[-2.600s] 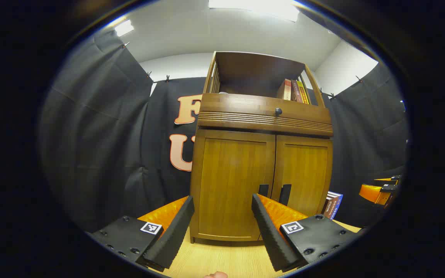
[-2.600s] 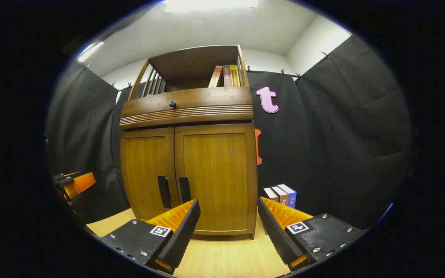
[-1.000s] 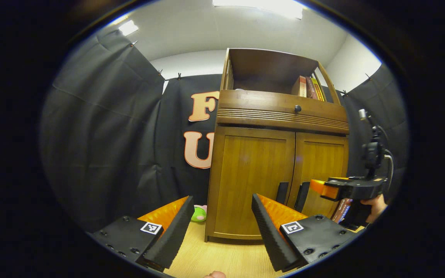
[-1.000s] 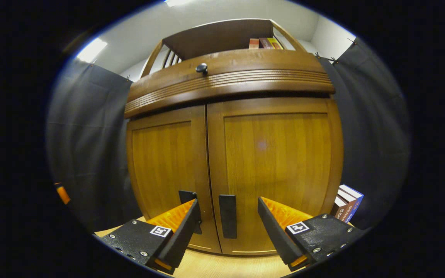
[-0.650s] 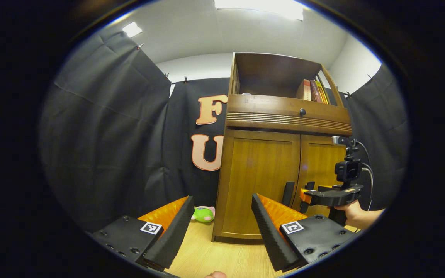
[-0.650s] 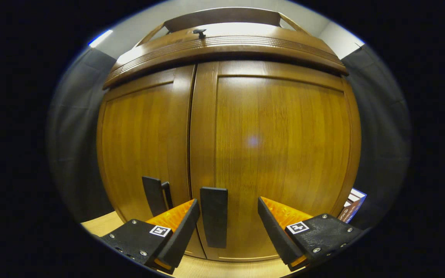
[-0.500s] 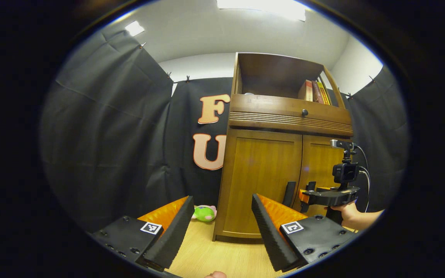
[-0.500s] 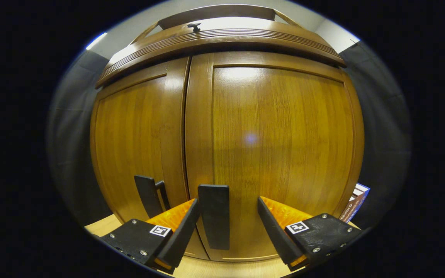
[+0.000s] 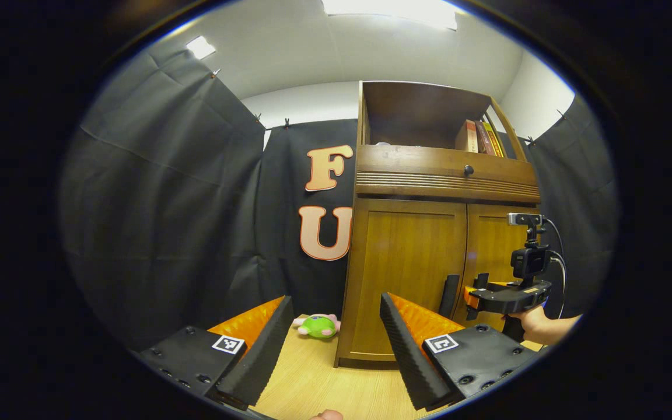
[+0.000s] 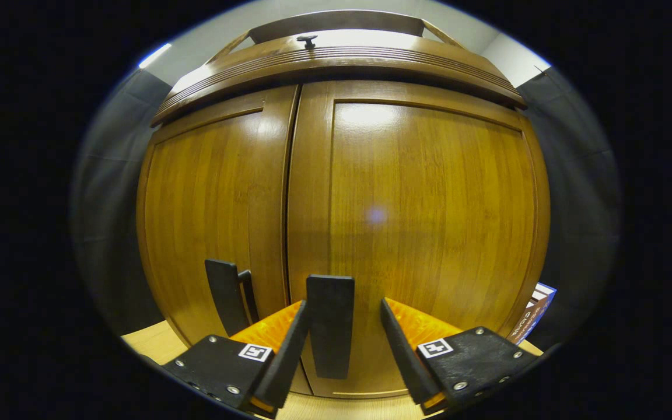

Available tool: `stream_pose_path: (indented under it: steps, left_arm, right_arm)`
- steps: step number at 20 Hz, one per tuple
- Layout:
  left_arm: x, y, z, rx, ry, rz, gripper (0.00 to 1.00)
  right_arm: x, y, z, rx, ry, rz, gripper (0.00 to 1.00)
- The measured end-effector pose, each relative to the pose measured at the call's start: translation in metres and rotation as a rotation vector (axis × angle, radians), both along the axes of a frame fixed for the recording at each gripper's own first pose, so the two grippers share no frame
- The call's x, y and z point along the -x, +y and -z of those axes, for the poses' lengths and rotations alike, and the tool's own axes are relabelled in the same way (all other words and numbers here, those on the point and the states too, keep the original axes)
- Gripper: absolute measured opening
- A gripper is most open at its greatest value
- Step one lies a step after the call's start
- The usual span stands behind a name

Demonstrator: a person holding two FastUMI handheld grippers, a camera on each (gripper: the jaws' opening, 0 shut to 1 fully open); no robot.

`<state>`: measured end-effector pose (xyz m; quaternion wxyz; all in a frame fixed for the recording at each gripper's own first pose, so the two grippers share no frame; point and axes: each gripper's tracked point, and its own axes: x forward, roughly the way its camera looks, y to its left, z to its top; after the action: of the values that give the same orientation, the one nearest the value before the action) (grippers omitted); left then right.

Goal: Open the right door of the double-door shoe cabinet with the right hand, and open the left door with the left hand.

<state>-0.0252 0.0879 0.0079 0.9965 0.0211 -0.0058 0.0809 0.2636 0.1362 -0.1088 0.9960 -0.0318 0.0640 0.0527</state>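
Observation:
The wooden shoe cabinet [image 9: 412, 256] stands with both doors closed. In the right gripper view, the right door [image 10: 429, 204] is very close, and its dark upright handle [image 10: 330, 324] stands between the fingers of my right gripper [image 10: 343, 306]. The left finger is against the handle's edge, with a gap remaining on the right side. The left door's handle [image 10: 223, 294] lies just to the left. In the left gripper view, my left gripper [image 9: 335, 300] is open and well short of the left door [image 9: 409, 274]. My right gripper [image 9: 471, 294] sits at the handles, held by a hand [image 9: 537, 324].
A green plush toy [image 9: 317, 325] lies on the wooden floor left of the cabinet. Books [image 10: 531, 315] stand at the cabinet's right side, and more books [image 9: 479, 137] are on the top shelf above a drawer with a knob [image 9: 468, 170]. Black cloth walls surround the booth.
My right gripper moved up to the right door, brought its handle between the fingers, and has narrowed. My left gripper view has drifted left, away from the cabinet.

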Motion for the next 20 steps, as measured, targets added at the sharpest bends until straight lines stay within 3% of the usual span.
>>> stream_pose_path:
  steps: [1, 3, 5, 6, 7, 8, 9, 10, 11, 12, 20]
  left_arm:
    - [-0.001, -0.003, 0.000, 0.000, 0.000, 0.007, 0.98]
    - [-0.001, -0.009, -0.003, -0.001, 0.001, 0.023, 0.98]
    - [0.001, -0.014, -0.007, -0.006, 0.001, 0.035, 0.98]
    - [0.002, -0.015, -0.008, -0.007, 0.000, 0.038, 0.98]
    - [0.001, -0.017, -0.008, -0.007, 0.000, 0.043, 0.98]
    - [0.002, -0.019, -0.008, -0.006, 0.001, 0.048, 0.98]
    - [0.003, -0.021, -0.008, -0.005, 0.005, 0.051, 0.98]
    - [0.005, -0.023, -0.005, -0.002, 0.012, 0.055, 0.96]
    - [0.005, -0.026, -0.006, -0.001, 0.016, 0.061, 0.96]
    - [0.006, -0.029, -0.007, -0.002, 0.018, 0.064, 0.94]
    - [0.008, -0.065, -0.004, 0.013, 0.029, 0.125, 0.96]
  right_arm:
    - [0.000, 0.003, 0.001, 0.001, 0.002, -0.008, 0.61]
    - [0.002, 0.008, 0.002, -0.011, 0.008, -0.025, 0.67]
    - [0.003, 0.010, 0.003, -0.024, 0.017, -0.035, 0.34]
    - [0.002, 0.009, 0.003, -0.020, 0.015, -0.044, 0.27]
    - [0.003, 0.008, 0.003, -0.036, 0.012, -0.047, 0.35]
    - [0.003, 0.008, 0.005, -0.061, 0.021, -0.046, 0.30]
    - [0.004, 0.007, 0.005, -0.070, 0.035, -0.053, 0.39]
    - [0.005, 0.008, 0.004, -0.072, 0.037, -0.061, 0.28]
    - [0.007, 0.008, 0.003, -0.066, 0.034, -0.071, 0.38]
    - [0.012, 0.008, 0.002, -0.061, 0.031, -0.079, 0.28]
    - [0.073, -0.009, -0.005, -0.086, 0.033, -0.145, 0.28]
